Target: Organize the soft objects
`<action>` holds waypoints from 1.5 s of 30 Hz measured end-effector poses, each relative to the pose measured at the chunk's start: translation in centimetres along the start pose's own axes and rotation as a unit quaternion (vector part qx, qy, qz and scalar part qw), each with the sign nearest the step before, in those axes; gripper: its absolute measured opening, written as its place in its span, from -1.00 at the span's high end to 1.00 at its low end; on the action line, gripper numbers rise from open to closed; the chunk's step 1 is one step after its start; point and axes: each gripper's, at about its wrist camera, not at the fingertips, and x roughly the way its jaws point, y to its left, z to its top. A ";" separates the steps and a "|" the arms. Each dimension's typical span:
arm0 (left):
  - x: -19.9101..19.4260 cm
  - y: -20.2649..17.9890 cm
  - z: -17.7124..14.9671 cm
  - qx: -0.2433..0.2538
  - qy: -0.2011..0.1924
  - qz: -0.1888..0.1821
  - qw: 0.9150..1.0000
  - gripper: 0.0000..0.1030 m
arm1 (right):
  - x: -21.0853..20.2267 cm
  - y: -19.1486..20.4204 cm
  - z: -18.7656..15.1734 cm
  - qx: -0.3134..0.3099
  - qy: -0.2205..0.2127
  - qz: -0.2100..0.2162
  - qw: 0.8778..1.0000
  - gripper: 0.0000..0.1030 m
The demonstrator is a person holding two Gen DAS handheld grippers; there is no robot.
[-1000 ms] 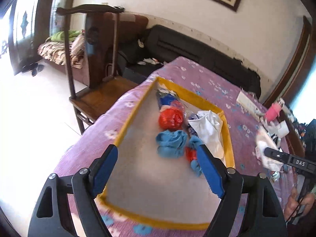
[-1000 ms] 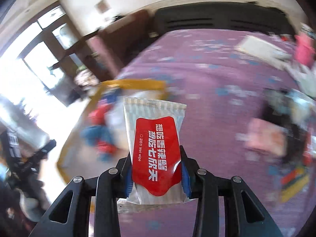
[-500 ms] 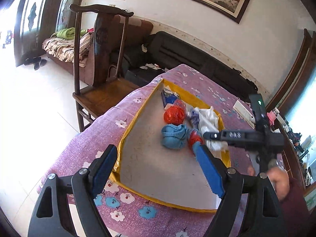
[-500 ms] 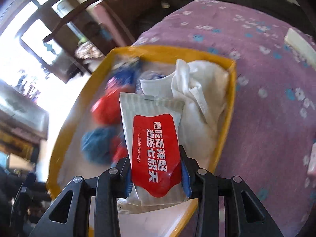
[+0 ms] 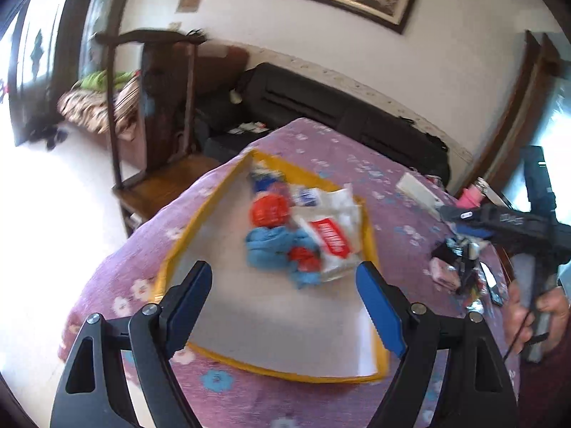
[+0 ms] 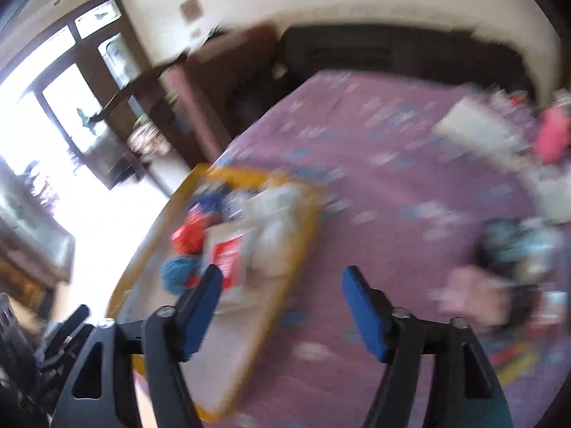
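We saw wet wipe pack [image 5: 330, 240] lying in yellow-rimmed tray [image 5: 371, 239], leaning on white cloth [image 5: 344, 201] – light, crinkly, slick film, we judged; best pinched across its flat middle. Right gripper [image 6: 282, 294] spread, empty; left gripper [image 5: 283, 290] spread, empty – hovering over tray

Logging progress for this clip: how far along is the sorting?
Done: wet wipe pack, blue cloth, red ball and white cloth lie in the yellow tray. In hand: nothing; left gripper and right gripper are open. Left: the small clutter beside the tray.
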 end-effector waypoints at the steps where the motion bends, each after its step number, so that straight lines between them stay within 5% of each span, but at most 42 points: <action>1: -0.3 -1.2 0.2 0.008 -0.006 -0.005 1.000 -0.79 | -2.0 -1.4 0.1 -0.002 -0.026 -0.020 0.999 -0.74; 3: -1.0 -3.0 0.3 0.017 -0.021 -0.009 1.000 -0.95 | -6.5 -4.4 -0.7 -0.008 -0.094 -0.065 0.993 -0.98; 6: -1.4 -6.4 -0.3 0.034 -0.026 -0.056 0.998 -1.00 | -11.5 -9.8 -3.7 0.009 -0.175 -0.118 0.977 -1.00; 9: 0.9 -9.8 -1.9 0.048 0.038 -0.092 0.994 -1.00 | -10.8 -16.8 -6.5 0.093 -0.077 -0.174 0.977 -0.98; 10: 1.6 -10.7 -2.7 0.050 0.053 -0.097 0.993 -1.00 | -9.9 -19.5 -7.9 0.126 -0.045 -0.176 0.975 -0.83; 15: 3.6 -13.4 -5.1 0.065 0.097 -0.105 0.988 -1.00 | -7.6 -25.5 -12.1 0.198 -0.009 -0.145 0.969 -0.38; 17: 3.9 -13.8 -5.4 0.071 0.101 -0.096 0.988 -1.00 | -7.3 -25.7 -11.7 0.203 -0.018 -0.127 0.971 -0.20; 22: 3.6 -13.5 -5.0 0.059 0.096 -0.082 0.990 -1.00 | -5.5 -25.0 -6.8 0.184 -0.065 -0.112 0.974 -0.20; 27: 3.4 -13.6 -4.9 0.066 0.097 -0.076 0.990 -1.00 | 0.6 -25.0 -2.7 0.171 -0.017 -0.110 0.979 -0.20; 32: 3.6 -13.2 -4.5 0.067 0.089 -0.077 0.991 -1.00 | 1.4 -21.2 -4.4 0.149 0.038 0.032 0.988 -0.23; 36: 4.9 -13.6 -4.8 0.062 0.106 -0.094 0.988 -1.00 | 0.0 -16.2 -6.4 0.090 0.097 0.155 0.979 -0.23; 39: 5.5 -14.3 -5.7 0.068 0.118 -0.103 0.985 -1.00 | -3.6 -15.7 -6.8 0.080 0.058 0.151 0.984 -0.33; 42: 5.6 -15.0 -6.4 0.079 0.124 -0.107 0.983 -1.00 | -7.8 -18.5 -7.4 0.125 -0.041 0.105 0.986 -1.00; 43: 5.6 -15.2 -6.6 0.083 0.126 -0.108 0.983 -1.00 | -8.7 -20.0 -8.1 0.150 -0.071 0.094 0.982 -1.00; 45: 5.8 -15.8 -7.0 0.098 0.134 -0.107 0.980 -1.00 | -8.3 -23.0 -9.7 0.202 -0.054 0.093 0.973 -1.00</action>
